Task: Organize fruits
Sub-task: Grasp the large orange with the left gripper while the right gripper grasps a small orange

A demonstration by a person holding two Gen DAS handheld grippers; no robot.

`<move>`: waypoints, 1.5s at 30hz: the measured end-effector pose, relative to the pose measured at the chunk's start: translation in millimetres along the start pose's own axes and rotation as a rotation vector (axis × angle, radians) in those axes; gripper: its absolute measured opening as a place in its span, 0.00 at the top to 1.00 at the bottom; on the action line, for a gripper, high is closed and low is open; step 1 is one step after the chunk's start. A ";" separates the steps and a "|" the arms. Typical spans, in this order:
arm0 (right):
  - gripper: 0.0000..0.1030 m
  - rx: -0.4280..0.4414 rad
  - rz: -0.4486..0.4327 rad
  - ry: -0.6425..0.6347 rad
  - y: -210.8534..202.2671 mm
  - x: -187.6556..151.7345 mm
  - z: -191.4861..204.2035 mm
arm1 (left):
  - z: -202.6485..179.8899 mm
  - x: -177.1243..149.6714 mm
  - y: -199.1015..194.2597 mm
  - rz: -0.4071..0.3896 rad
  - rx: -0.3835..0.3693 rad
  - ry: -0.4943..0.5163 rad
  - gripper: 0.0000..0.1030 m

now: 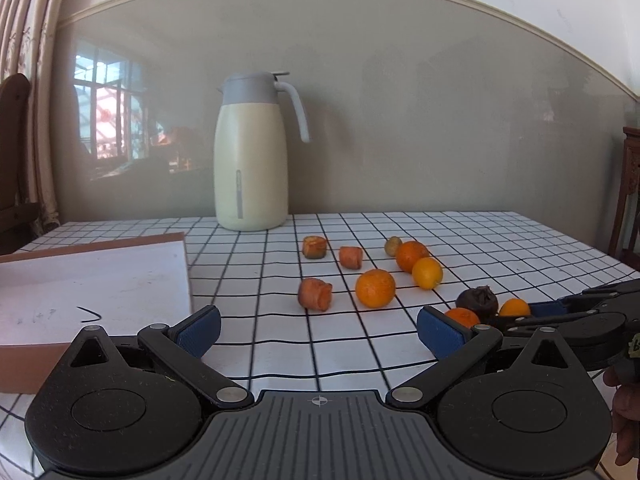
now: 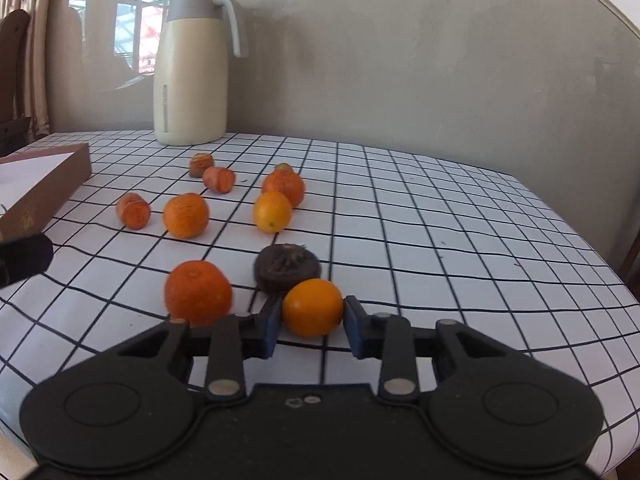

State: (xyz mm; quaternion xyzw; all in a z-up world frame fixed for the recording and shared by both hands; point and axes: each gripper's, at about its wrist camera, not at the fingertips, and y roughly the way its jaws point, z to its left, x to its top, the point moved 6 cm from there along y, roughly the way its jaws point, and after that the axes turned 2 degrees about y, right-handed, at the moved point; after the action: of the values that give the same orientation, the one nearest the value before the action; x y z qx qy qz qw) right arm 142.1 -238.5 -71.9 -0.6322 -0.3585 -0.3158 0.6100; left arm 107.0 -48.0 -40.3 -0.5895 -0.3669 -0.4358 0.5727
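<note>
The right gripper, black with blue pads, is clamping a small round yellow-orange fruit between its two pads, low over the white tablecloth with a black grid. That fruit is sitting at the near edge of the spread, far out in front of the tall cream thermos jug with a grey lid and handle standing by the wall. Touching the held fruit on its jug-ward side is lying a dark, shrivelled brown fruit, and just left of the pair is resting a round deep-orange tangerine.

Closer to the jug, two more orange tangerines, a yellow-orange oval fruit and three stubby orange carrot-like pieces are lying scattered.

The left gripper is hanging with its jaws spread wide, nothing between them, hovering over bare cloth in front of the jug. Left of the jug, nearer than it, is lying a flat brown cardboard box with a white top.
</note>
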 end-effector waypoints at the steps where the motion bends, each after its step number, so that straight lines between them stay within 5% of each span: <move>1: 0.76 -0.004 0.000 0.011 -0.4 0.2 -4.4 | -4.3 1.6 1.3 -0.010 -0.012 -0.007 0.00; 23: 0.76 -0.047 -0.020 0.037 -3.2 -5.4 -42.4 | -83.7 -16.3 63.4 0.106 -0.076 0.103 0.00; 25: 0.76 -0.045 -0.018 0.034 -2.9 -6.1 -41.7 | -86.7 -20.4 67.3 0.139 -0.084 0.118 0.21; 28: 0.76 -0.049 -0.016 0.028 -2.6 -7.0 -40.4 | -88.9 -20.4 69.2 0.142 -0.106 0.099 0.32; 30: 0.75 -0.052 -0.015 0.028 -2.4 -6.6 -39.6 | -91.9 -19.0 68.6 0.133 -0.124 0.099 0.59; 31: 0.76 -0.055 -0.015 0.026 -2.1 -6.4 -39.2 | -93.5 -18.9 68.3 0.129 -0.128 0.102 0.63; 45: 0.77 -0.039 -0.051 0.009 -18.2 4.8 -23.6 | -74.4 -5.3 45.1 0.101 -0.142 0.071 0.64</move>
State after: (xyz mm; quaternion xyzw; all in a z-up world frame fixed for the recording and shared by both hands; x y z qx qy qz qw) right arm 130.3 -261.7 -56.7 -0.6330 -0.3658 -0.3410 0.5909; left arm 140.3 -125.0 -63.9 -0.6303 -0.2845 -0.4519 0.5635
